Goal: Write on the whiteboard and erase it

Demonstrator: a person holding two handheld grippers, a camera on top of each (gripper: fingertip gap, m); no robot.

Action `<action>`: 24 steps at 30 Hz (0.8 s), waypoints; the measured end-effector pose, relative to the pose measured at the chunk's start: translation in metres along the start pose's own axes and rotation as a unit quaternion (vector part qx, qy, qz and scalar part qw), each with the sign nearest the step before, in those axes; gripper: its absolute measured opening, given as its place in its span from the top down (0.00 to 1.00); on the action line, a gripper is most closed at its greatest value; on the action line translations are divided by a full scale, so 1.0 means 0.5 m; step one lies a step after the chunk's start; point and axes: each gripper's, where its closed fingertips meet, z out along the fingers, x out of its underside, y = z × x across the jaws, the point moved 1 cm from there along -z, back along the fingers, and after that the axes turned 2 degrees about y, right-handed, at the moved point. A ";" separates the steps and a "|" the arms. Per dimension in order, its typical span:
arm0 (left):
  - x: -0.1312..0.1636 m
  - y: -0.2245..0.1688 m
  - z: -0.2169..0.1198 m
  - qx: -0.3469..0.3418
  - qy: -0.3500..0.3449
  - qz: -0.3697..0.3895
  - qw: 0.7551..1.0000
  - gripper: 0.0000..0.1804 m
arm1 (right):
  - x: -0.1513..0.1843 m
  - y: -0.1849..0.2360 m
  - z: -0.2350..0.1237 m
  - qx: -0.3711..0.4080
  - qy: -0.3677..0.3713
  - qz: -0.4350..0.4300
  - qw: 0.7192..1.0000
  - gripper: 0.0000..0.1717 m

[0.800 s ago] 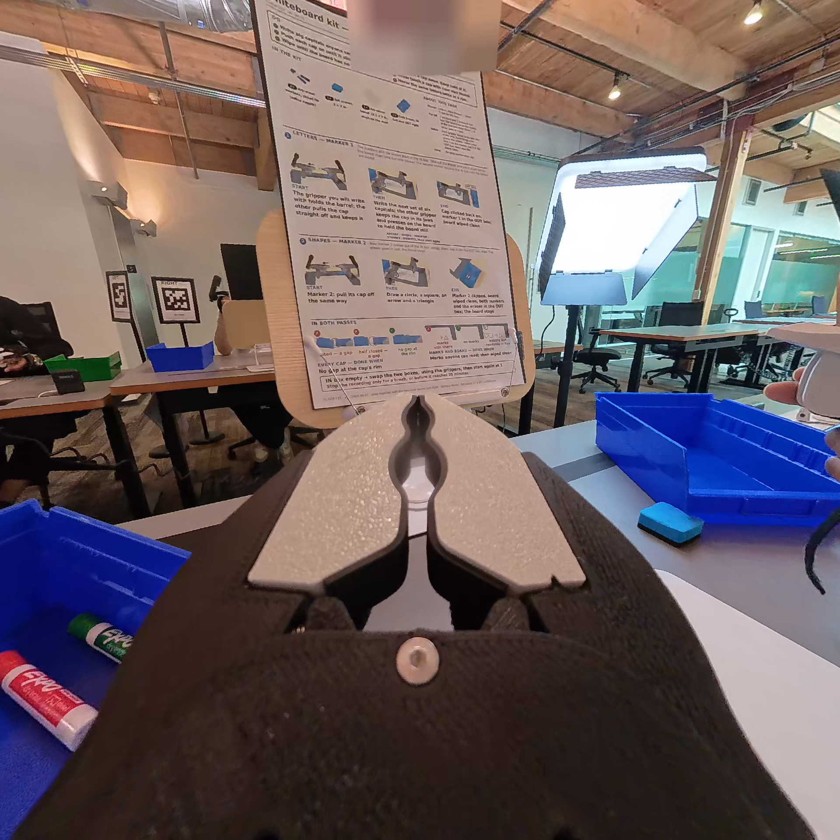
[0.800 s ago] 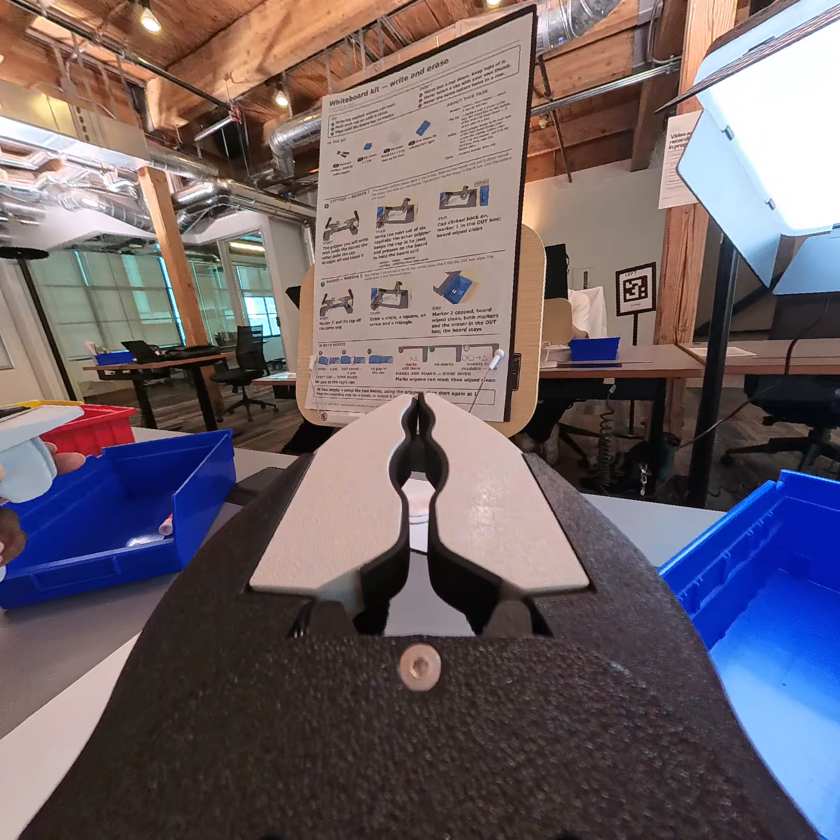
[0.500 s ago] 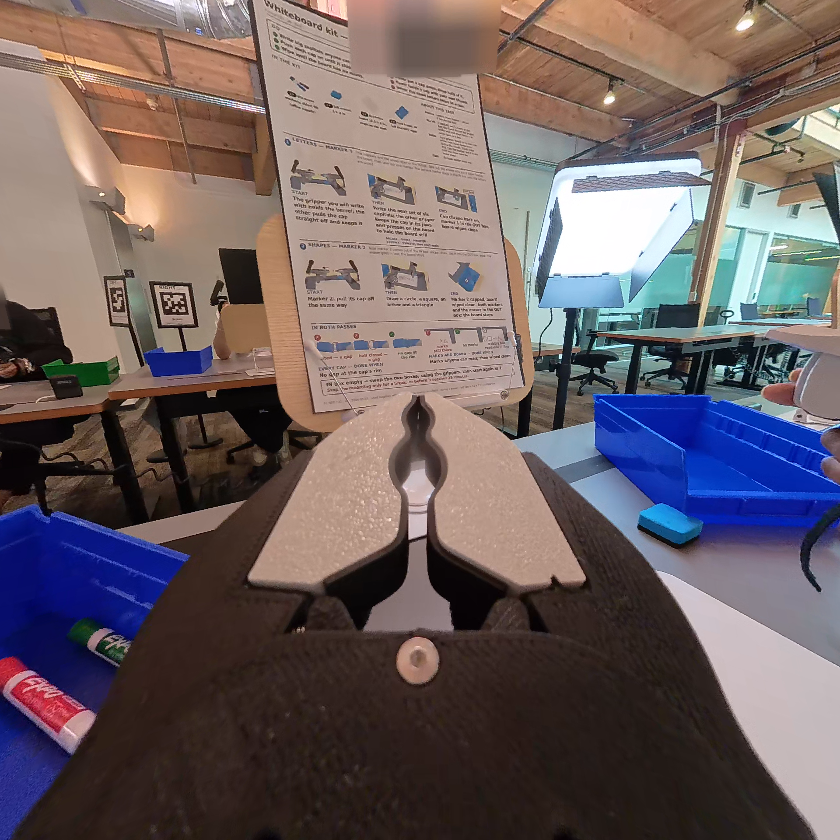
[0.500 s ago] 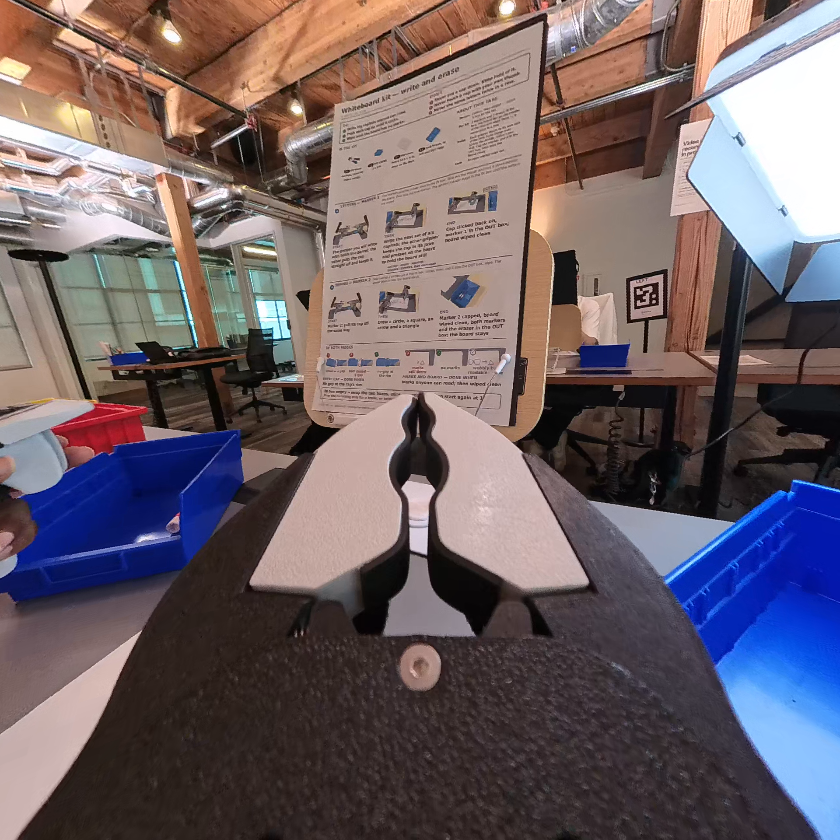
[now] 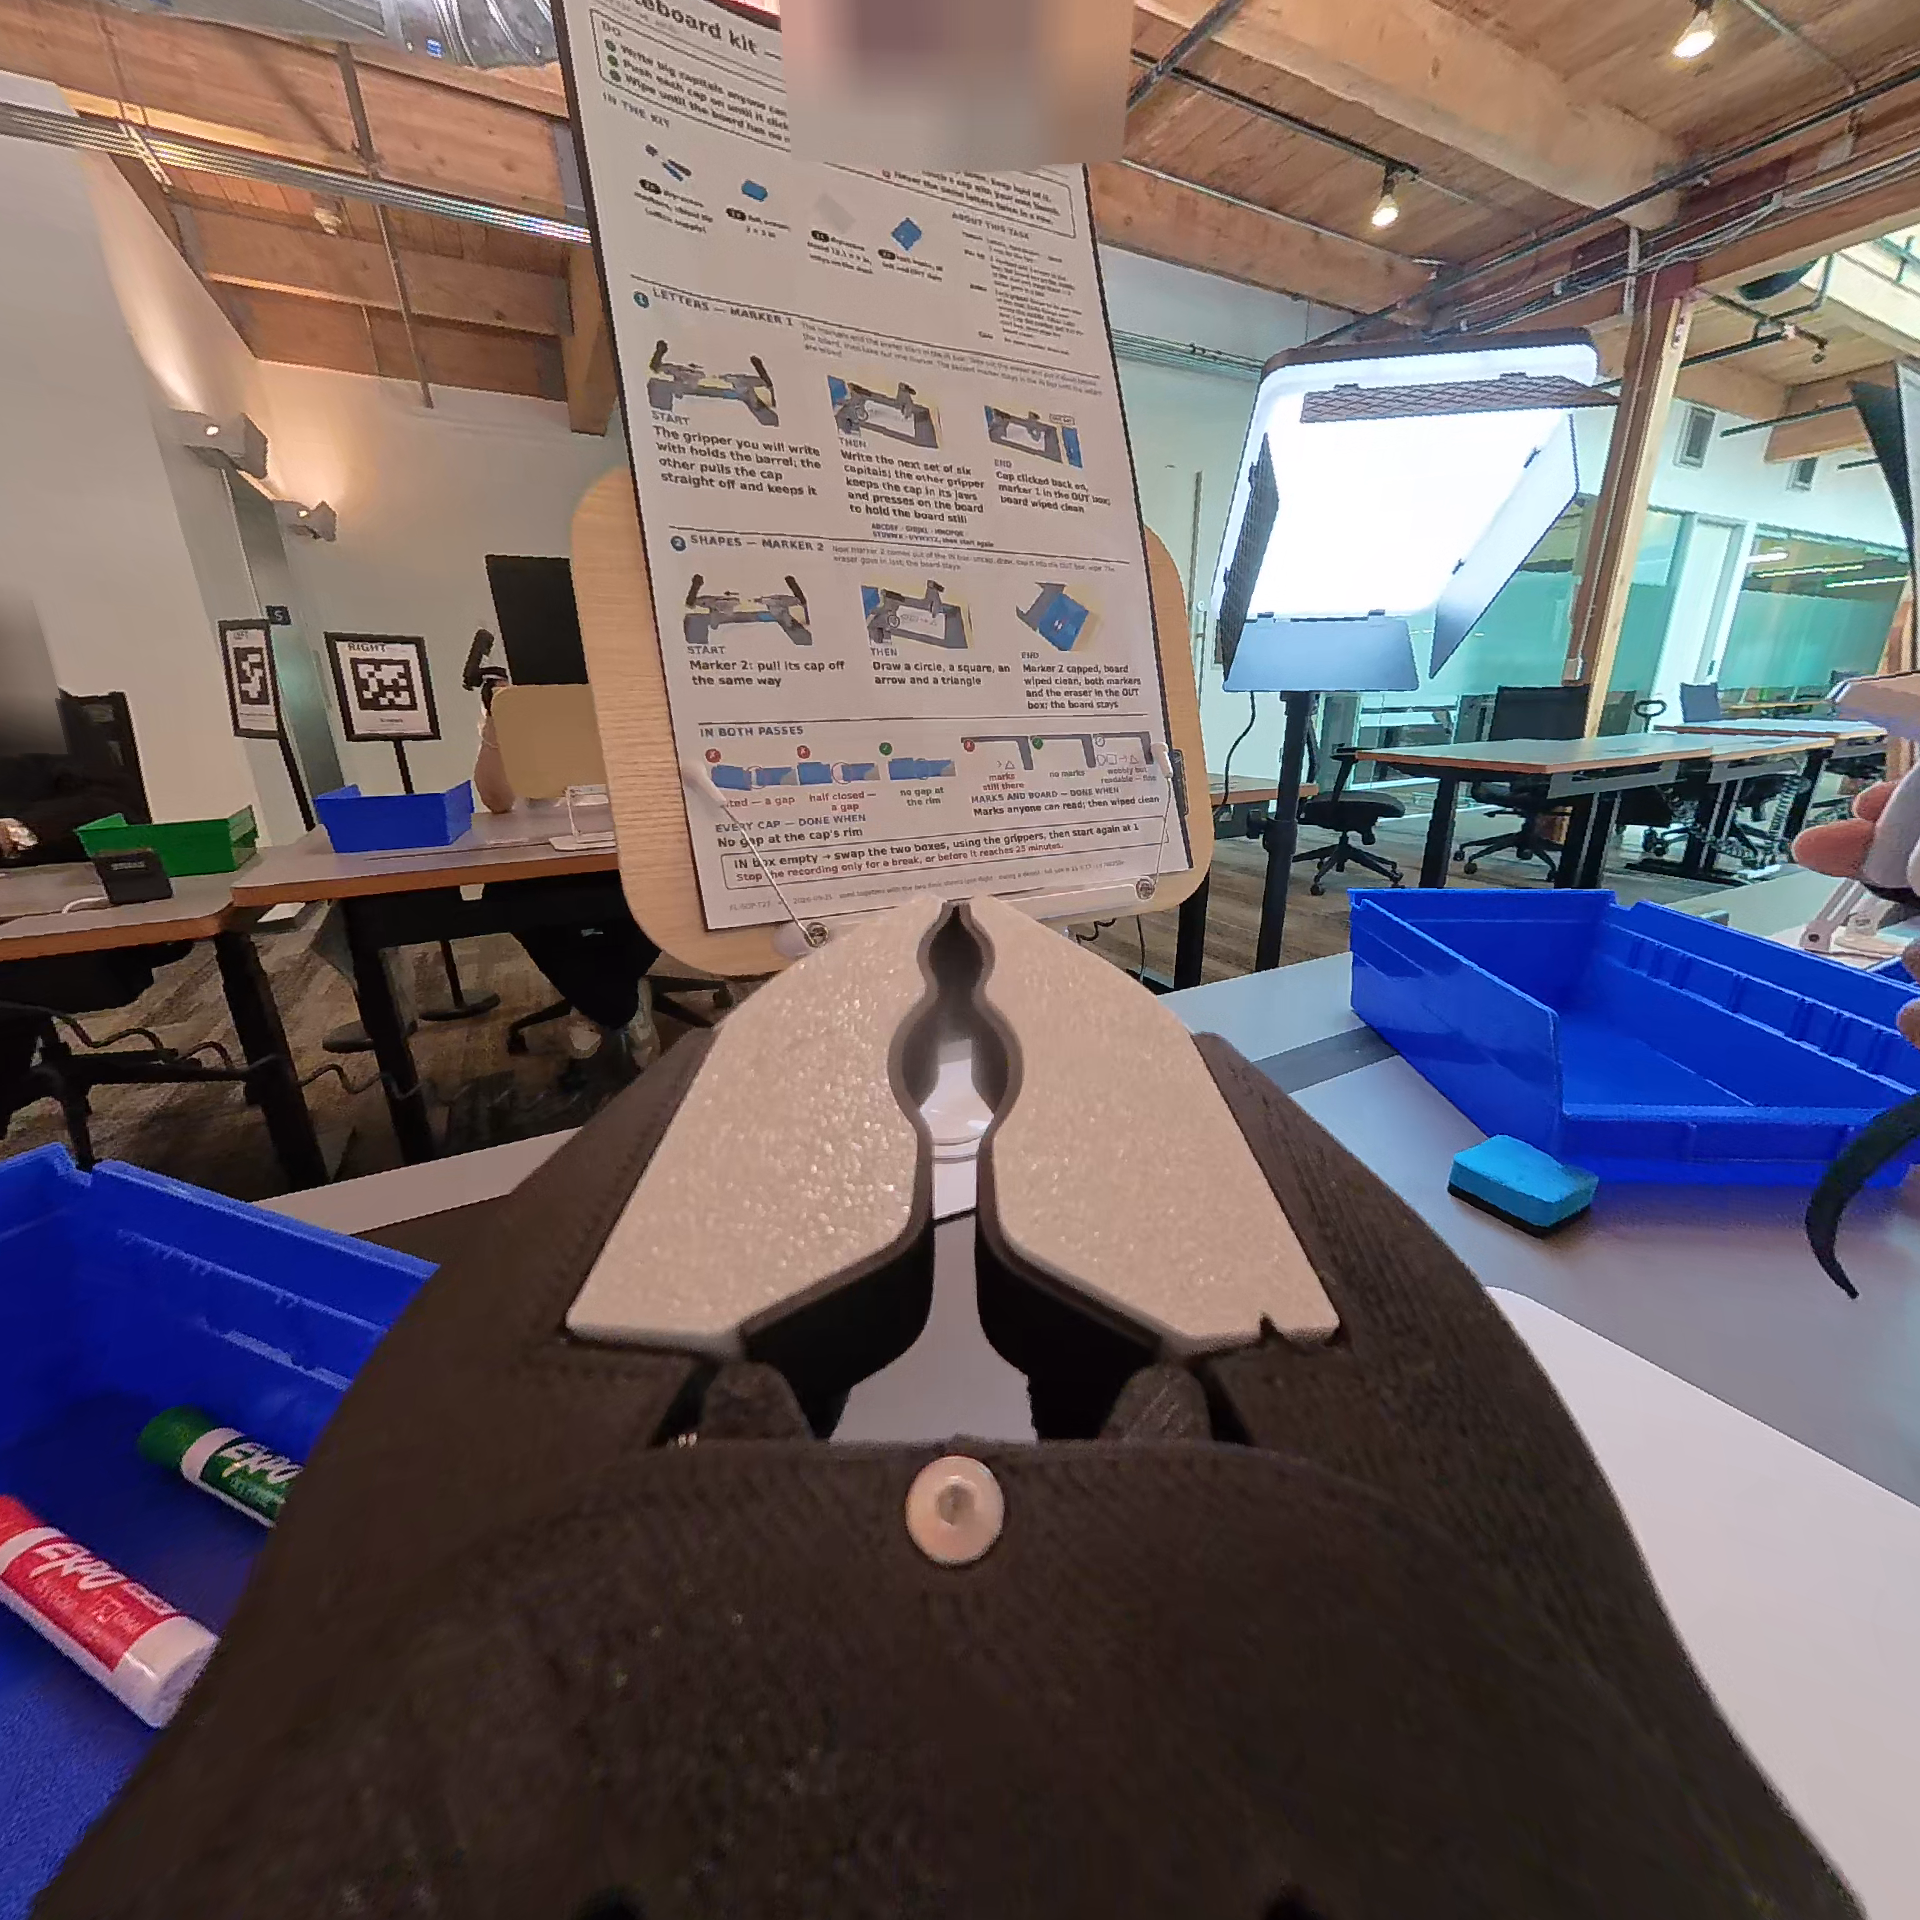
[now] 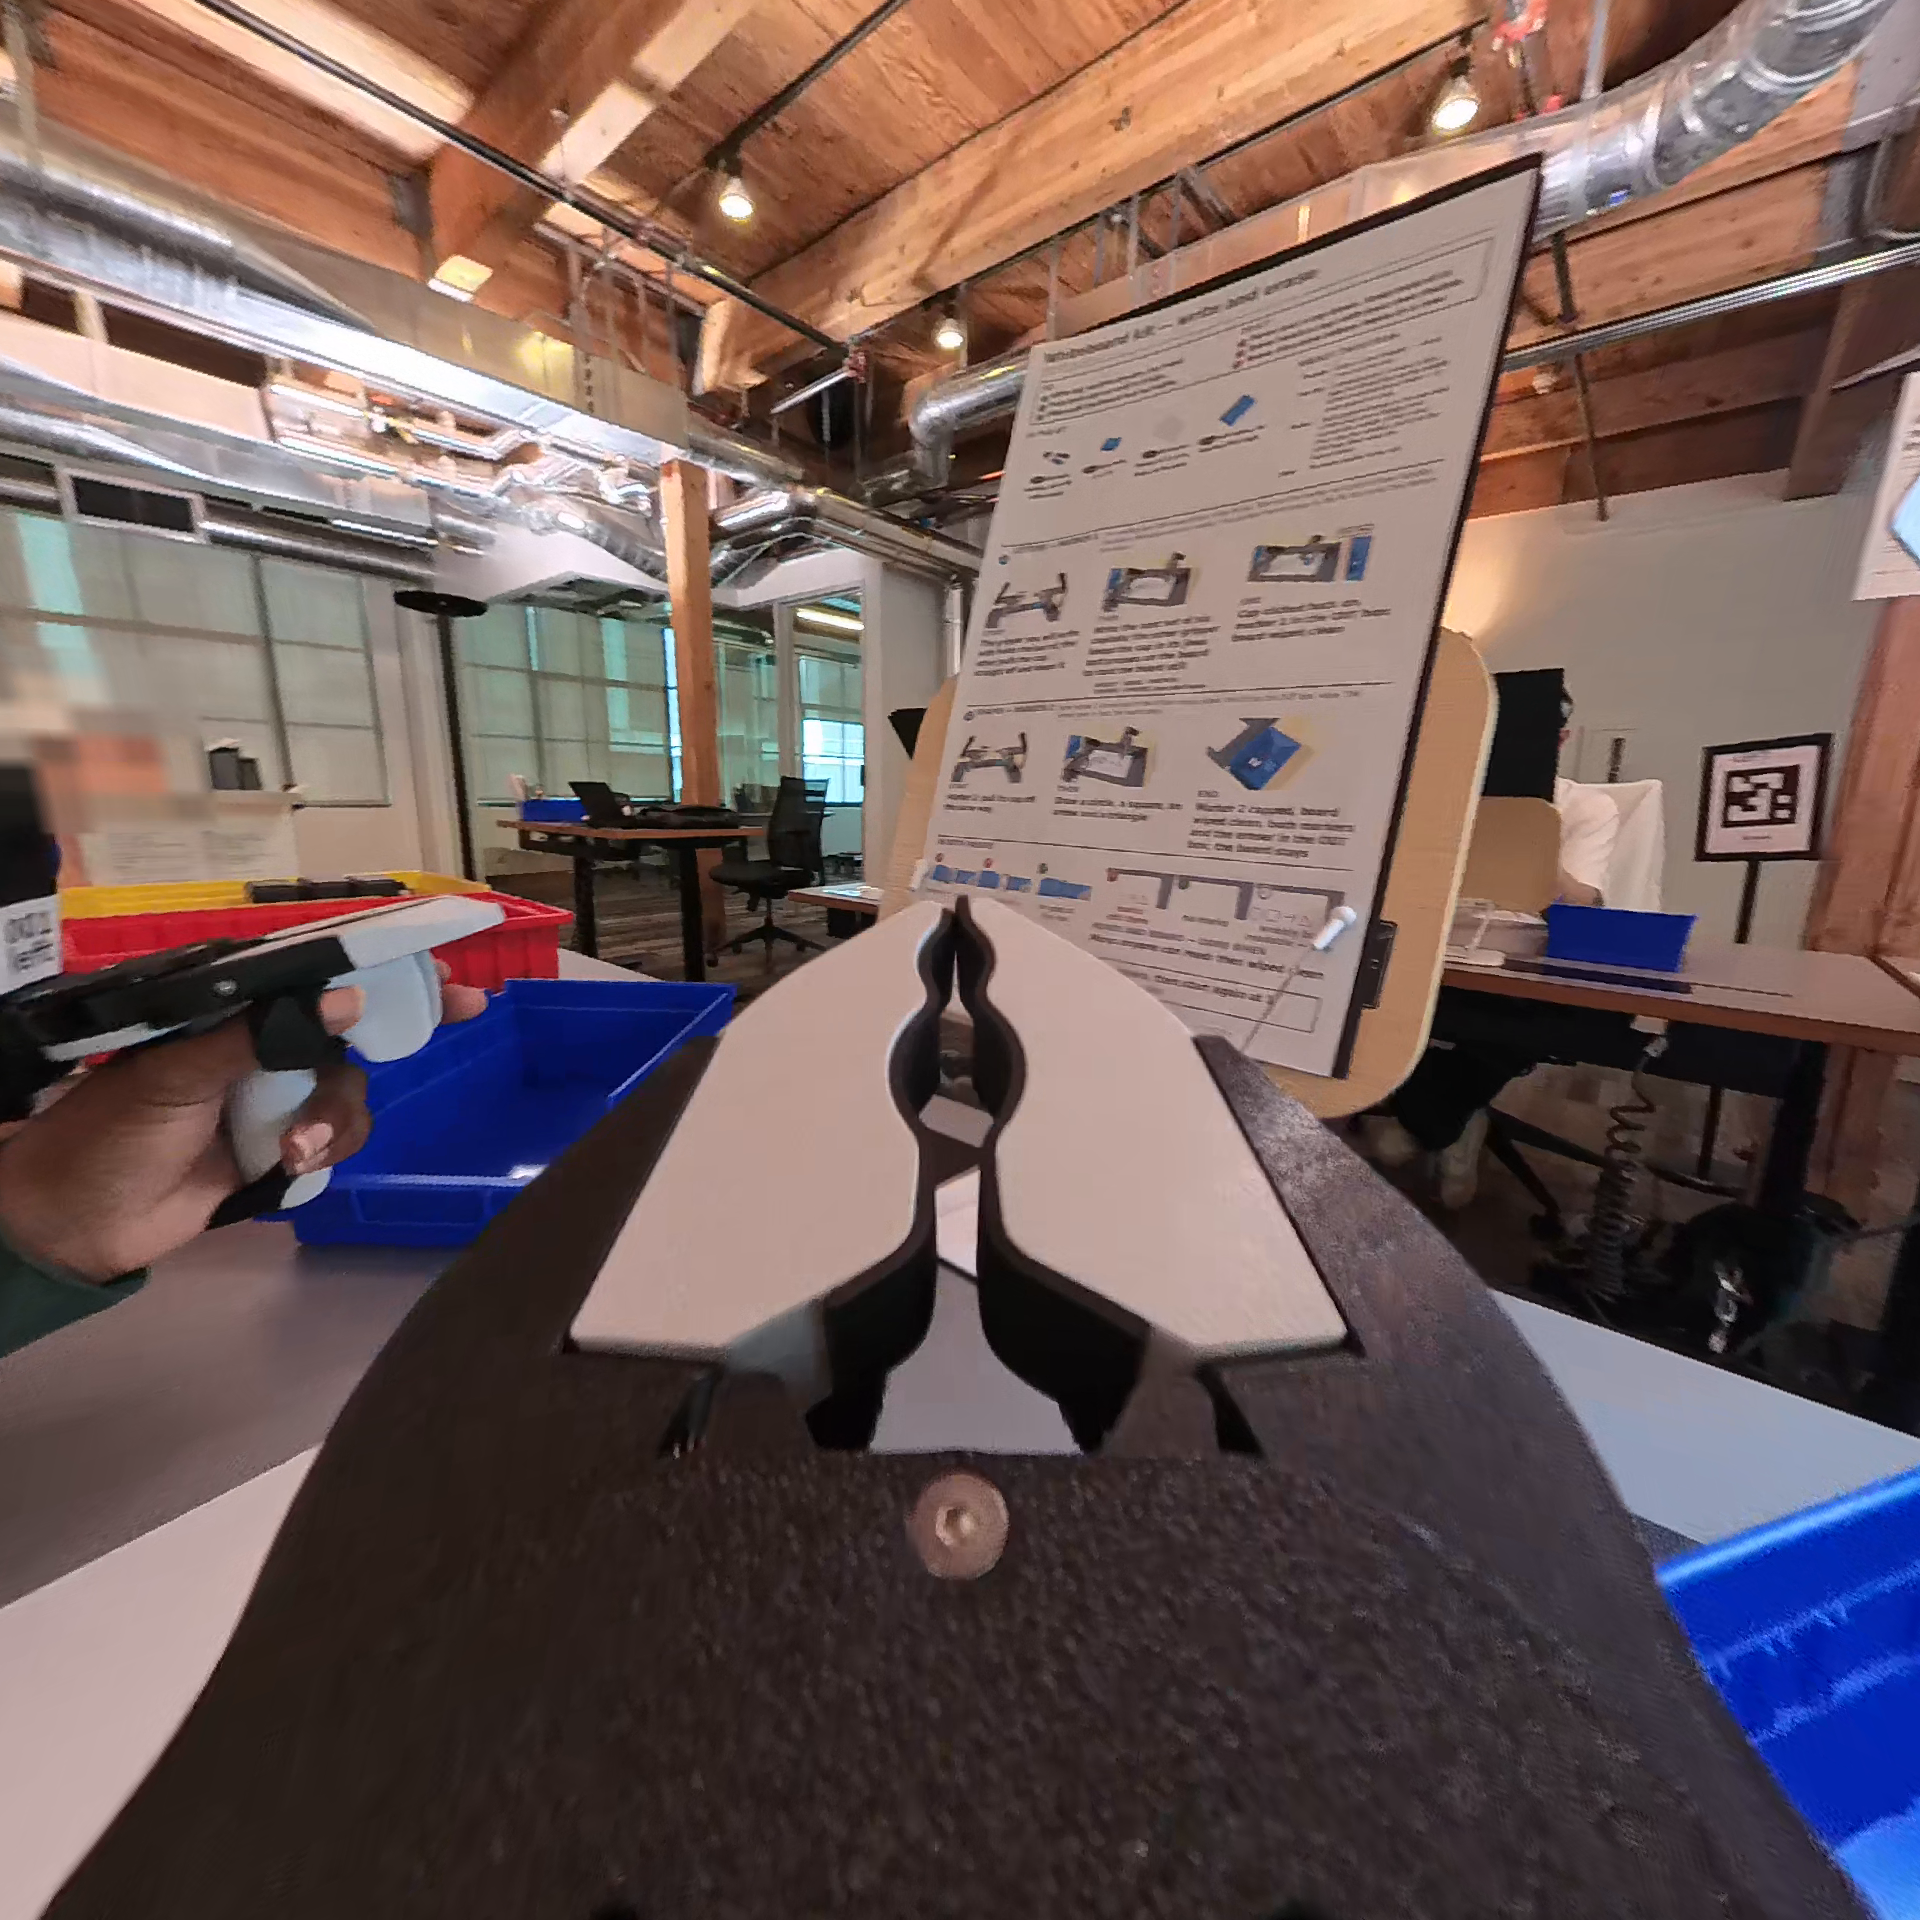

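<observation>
Both tongs, left [image 5: 954, 914] and right [image 6: 956, 914], were closed with nothing inside. The white board [image 5: 1714, 1558] lay flat below them, likely ready for writing. Only the left view showed the pens [image 5: 94, 1600] in their blue box [image 5: 156, 1278] and the small eraser [image 5: 1522, 1179].

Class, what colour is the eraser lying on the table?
Blue with a black base, the eraser shows best in the left wrist view.
</observation>
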 end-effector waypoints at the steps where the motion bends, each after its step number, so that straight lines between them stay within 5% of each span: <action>1: 0.000 0.000 0.000 0.000 0.000 0.001 1.000 1.00 | 0.002 0.006 0.001 -0.011 0.003 0.000 1.000 1.00; 24: 0.020 0.011 0.004 -0.002 0.011 0.000 1.000 1.00 | 0.045 0.035 0.012 -0.060 0.035 0.005 0.998 1.00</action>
